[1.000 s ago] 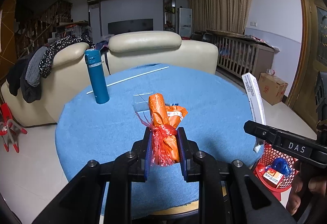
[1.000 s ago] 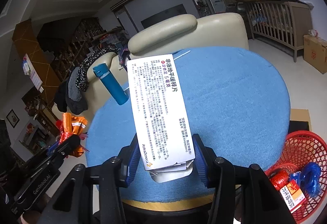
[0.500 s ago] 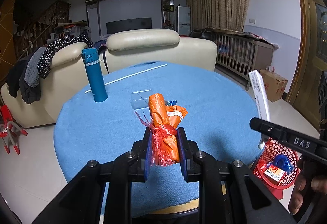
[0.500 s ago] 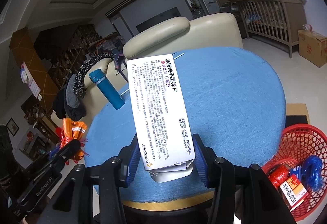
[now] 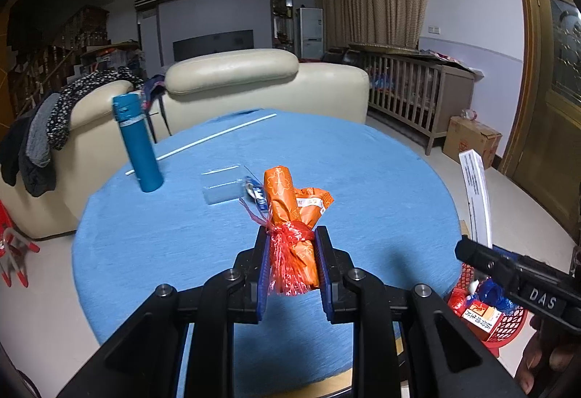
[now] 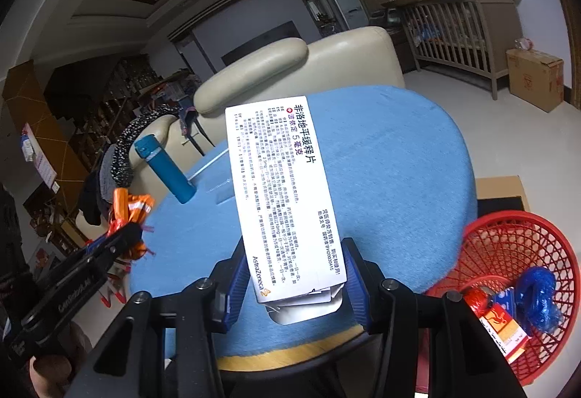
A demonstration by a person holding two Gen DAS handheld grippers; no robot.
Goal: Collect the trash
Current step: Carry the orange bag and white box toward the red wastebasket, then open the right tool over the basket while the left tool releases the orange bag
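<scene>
My left gripper (image 5: 292, 265) is shut on an orange wrapper bundle (image 5: 287, 212) tied with red plastic, held above the near edge of the round blue table (image 5: 363, 180). The bundle also shows in the right wrist view (image 6: 129, 212). My right gripper (image 6: 290, 283) is shut on a white medicine box (image 6: 281, 194), held upright over the table's right edge; the box also shows edge-on in the left wrist view (image 5: 476, 194). A red mesh basket (image 6: 508, 245) stands on the floor at the right and holds several pieces of trash.
A teal bottle (image 5: 136, 143), a white stick (image 5: 214, 140) and a clear plastic piece (image 5: 222, 183) with a small blue wrapper lie on the table. Cream sofas (image 5: 232, 82) stand behind it. A cardboard box (image 5: 472, 140) and a wooden crib are at the right.
Both grippers have shifted a little to the right, toward the basket, which now shows larger in the right wrist view. Both grips are unchanged.
</scene>
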